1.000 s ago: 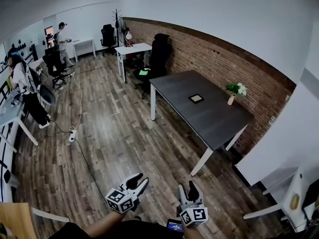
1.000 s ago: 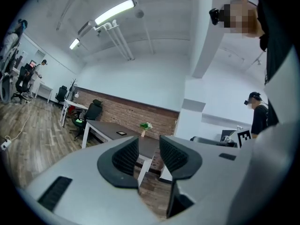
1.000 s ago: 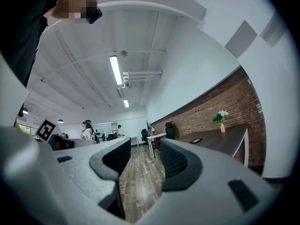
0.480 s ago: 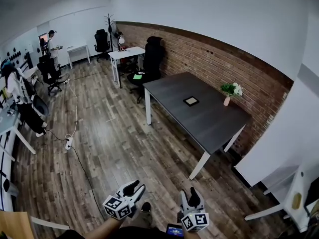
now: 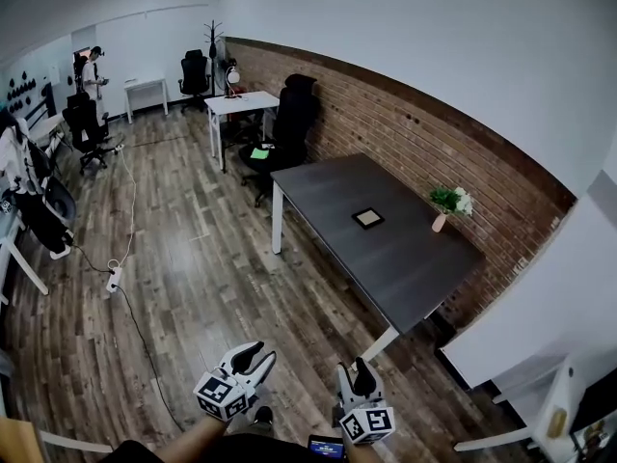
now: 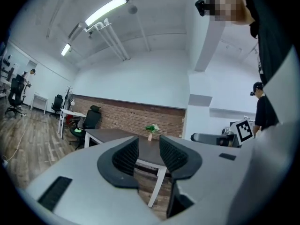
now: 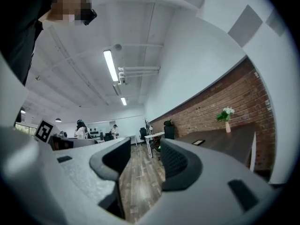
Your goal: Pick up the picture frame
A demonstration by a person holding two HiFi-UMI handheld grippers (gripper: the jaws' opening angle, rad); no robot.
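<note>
**Both tongs empty, frame on far table**

Head view: left gripper (image 5: 256, 355) and right gripper (image 5: 351, 371) were held low at the bottom edge, side by side over the wooden floor (image 5: 202, 258), well apart from the dark table (image 5: 405, 263).

The picture frame (image 5: 367, 218) lay flat near the table's middle, untouched. A small vase of flowers (image 5: 445, 206) stood nearer the brick wall (image 5: 424, 143), apart from the frame.

Left gripper view: left gripper (image 6: 147, 151) had its jaws parted, nothing between them; the table and vase showed through the gap.

Right gripper view: right gripper (image 7: 143, 161) also had its jaws spread and empty, with floor in the gap. The picture frame (image 7: 198, 142) showed as a small dark slab on the tabletop, off to the right of the jaws.

A black office chair (image 5: 292, 116) stood at the table's far end.
</note>
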